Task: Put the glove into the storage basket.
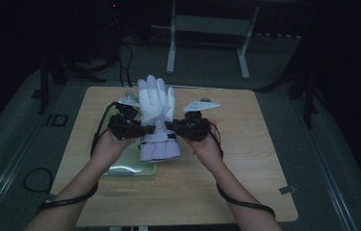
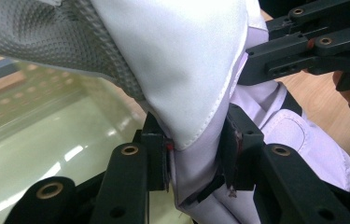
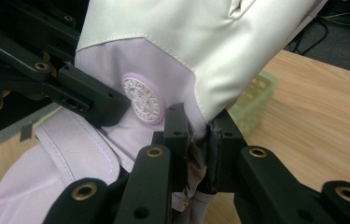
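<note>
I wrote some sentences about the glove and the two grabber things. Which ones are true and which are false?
1. Both grippers pinch the same glove. True: the left gripper and the right gripper each clamp its fabric near the wrist, one on each side.
2. The glove is bright red. False: it is white and pale lilac.
3. The glove's fingers point toward the person. False: in the high view they point away, and the cuff is nearer the person.
4. A pale green basket sits on the wooden table. True: it lies below the left hand.
5. The right gripper's jaws are wide open with nothing in them. False: they are shut on glove fabric.
</note>
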